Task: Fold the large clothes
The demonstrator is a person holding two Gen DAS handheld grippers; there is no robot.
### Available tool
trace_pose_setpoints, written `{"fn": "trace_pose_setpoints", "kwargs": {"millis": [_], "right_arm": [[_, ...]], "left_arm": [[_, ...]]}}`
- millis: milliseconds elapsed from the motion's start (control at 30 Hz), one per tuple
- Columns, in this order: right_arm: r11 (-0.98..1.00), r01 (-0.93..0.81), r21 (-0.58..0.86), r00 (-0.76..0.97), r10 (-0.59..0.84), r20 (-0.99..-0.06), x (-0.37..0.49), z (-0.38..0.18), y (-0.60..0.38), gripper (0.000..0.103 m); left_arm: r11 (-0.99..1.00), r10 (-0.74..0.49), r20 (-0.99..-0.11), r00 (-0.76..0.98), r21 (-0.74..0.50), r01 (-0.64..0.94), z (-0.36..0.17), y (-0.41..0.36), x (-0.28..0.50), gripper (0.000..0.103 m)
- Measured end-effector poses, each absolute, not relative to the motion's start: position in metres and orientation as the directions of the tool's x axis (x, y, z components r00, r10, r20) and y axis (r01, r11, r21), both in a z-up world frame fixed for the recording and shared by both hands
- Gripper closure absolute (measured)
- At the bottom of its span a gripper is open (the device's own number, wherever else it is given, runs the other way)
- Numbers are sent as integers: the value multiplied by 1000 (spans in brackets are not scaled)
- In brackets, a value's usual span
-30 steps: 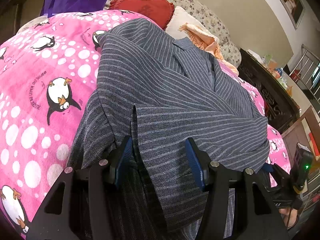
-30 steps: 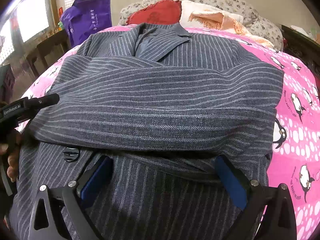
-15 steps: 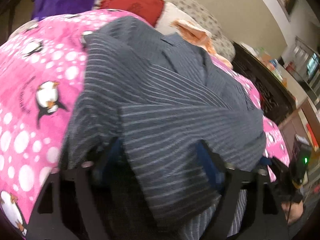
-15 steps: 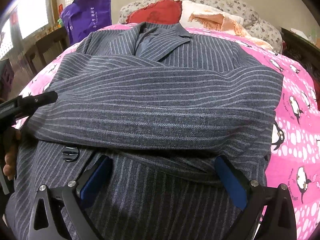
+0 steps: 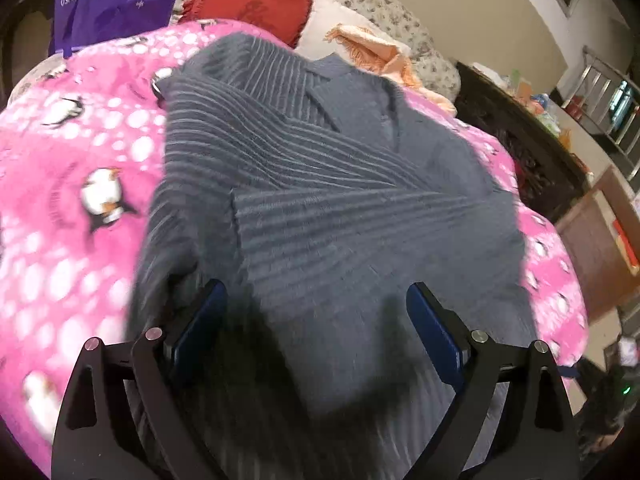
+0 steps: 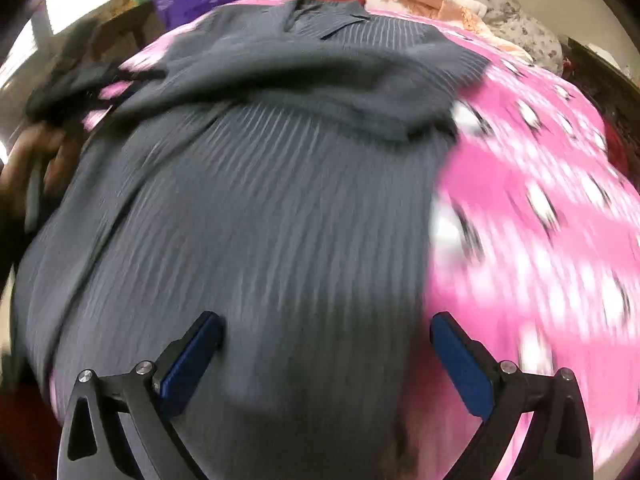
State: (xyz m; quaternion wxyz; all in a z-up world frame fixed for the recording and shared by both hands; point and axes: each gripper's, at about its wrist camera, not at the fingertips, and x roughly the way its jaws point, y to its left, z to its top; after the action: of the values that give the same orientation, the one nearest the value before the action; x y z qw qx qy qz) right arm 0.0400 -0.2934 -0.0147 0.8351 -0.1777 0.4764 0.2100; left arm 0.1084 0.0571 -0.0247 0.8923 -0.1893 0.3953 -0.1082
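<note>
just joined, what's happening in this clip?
A person with a handheld gripper in each hand is folding a grey pinstriped jacket laid on a bed with a pink penguin blanket. The sleeves lie folded across the jacket's front. Both the left gripper and right gripper are open over the near, lower part of the jacket, with no cloth pinched. Both views are motion-blurred. Pillows lie at the head of the bed.
</note>
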Motion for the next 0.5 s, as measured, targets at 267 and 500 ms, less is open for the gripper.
{"fn": "trace_pose_setpoints", "kwargs": {"millis": [267,500], "right_arm": [[864,-472,177,528,437,-728,-28,-23,-375,17],[762,-571,306,497,617,-610,-46,-33,-374,33]], "left_arm": [[960,-243,-691,681,-270,69,-13,120,4,12],[964,-266,-758,595,-215,158,-53,117,-63,12]]}}
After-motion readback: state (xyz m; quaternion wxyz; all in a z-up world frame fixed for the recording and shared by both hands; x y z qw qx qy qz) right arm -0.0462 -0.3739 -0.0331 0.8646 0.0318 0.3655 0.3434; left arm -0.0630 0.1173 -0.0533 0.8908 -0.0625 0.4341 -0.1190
